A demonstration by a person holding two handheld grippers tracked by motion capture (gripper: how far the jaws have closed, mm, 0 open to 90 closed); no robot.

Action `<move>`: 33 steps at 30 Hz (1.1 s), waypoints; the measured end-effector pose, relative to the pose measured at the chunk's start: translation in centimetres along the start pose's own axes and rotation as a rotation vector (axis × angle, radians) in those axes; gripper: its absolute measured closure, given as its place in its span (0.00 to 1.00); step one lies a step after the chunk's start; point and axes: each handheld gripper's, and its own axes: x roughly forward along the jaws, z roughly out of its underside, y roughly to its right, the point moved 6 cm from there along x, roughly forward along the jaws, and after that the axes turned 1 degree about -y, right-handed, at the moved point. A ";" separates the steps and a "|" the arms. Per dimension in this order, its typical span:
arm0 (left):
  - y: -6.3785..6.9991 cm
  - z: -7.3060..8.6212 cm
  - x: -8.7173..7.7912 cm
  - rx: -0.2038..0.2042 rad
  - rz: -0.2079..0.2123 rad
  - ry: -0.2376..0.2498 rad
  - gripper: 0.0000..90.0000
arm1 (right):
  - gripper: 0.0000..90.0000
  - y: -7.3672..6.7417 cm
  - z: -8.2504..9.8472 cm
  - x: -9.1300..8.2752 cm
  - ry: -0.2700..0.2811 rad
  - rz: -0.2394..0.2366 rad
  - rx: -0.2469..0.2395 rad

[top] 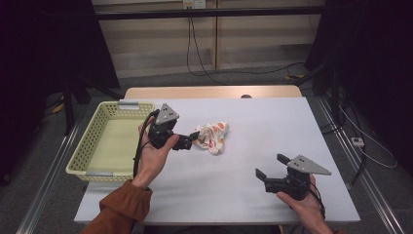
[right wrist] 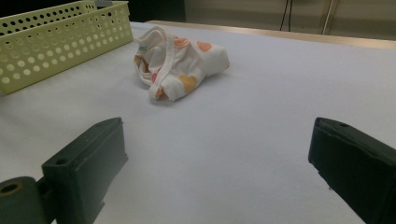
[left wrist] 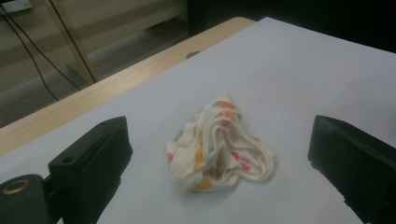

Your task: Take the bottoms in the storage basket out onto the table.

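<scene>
A small crumpled white cloth [top: 214, 137] with orange and red spots lies on the white table [top: 263, 122], a little left of centre. My left gripper [top: 192, 139] is open, its tips just at the cloth's left edge. In the left gripper view the cloth [left wrist: 219, 147] lies between and slightly beyond the wide-spread jaws, with nothing gripped. My right gripper [top: 269, 165] stands open near the front right of the table, well apart from the cloth. In the right gripper view the cloth [right wrist: 180, 63] lies far ahead, left of centre.
A pale yellow perforated basket [top: 86, 146] sits at the table's left edge, just left of my left hand, with nothing visible in it; its wall [right wrist: 60, 37] also shows in the right gripper view. A wooden strip [top: 214, 91] borders the far edge. Cables hang behind.
</scene>
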 end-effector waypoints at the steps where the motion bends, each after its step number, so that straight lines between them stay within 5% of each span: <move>1: 0.1 0.0 -0.2 0.003 0.004 0.004 0.07 | 0.05 0.0 0.0 0.0 0.000 -0.001 0.000; 15: -0.3 1.5 -1.7 -0.022 0.002 0.022 0.07 | 0.05 -0.1 0.0 0.0 -0.002 -0.003 -0.003; 33: -0.4 3.5 -5.7 0.004 -0.042 0.045 0.07 | 0.05 -0.2 0.0 0.1 -0.004 -0.004 -0.006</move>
